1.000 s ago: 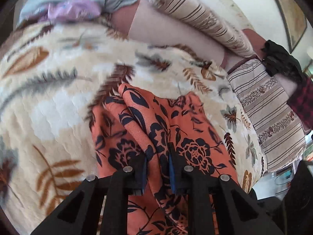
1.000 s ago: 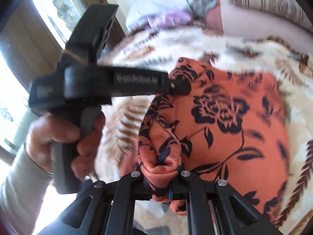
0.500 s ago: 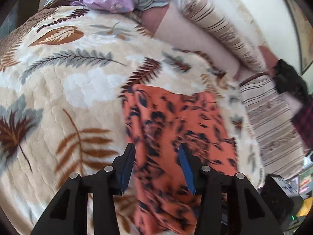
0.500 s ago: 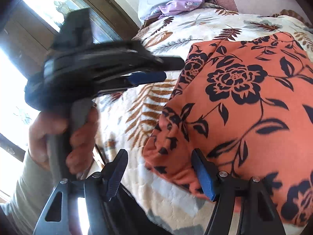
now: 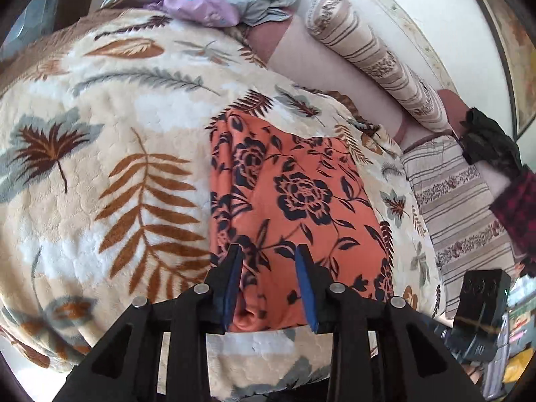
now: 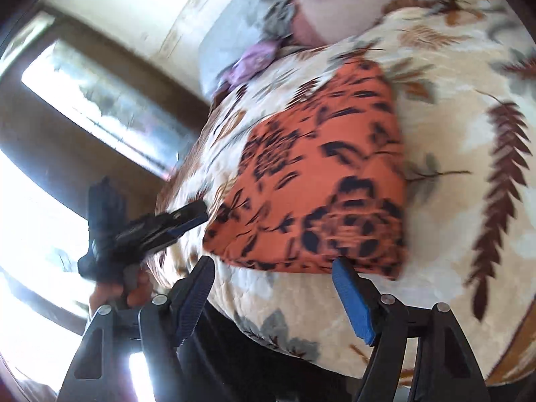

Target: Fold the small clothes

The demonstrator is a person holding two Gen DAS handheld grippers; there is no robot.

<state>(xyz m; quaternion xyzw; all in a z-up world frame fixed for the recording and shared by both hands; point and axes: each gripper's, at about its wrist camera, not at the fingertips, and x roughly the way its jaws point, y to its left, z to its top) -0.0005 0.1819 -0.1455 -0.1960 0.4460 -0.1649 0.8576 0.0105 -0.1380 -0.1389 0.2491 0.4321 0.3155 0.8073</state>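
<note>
The orange floral garment [image 5: 301,201] is lying folded into a rectangle on the leaf-print blanket [image 5: 100,167]. The left tongs [image 5: 268,261] are closing above its near edge, pinching nothing. The right tongs [image 6: 273,278] are spreading, empty.

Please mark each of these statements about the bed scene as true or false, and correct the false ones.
1. The orange cloth with dark blue flowers lies folded on the cream fleece blanket with leaf print. True.
2. The right hand-held gripper is clamped shut on the cloth. False: its jaws are opening and nothing is between them.
3. A lilac garment lies at the far end of the bed. True.
4. The striped bolster pillow lies on top of the orange cloth. False: it lies apart, along the wall side.
5. The left hand-held gripper is over the leaf blanket, away from the cloth. False: it is over the cloth's near edge, jaws closing, pads not pressing.
</note>
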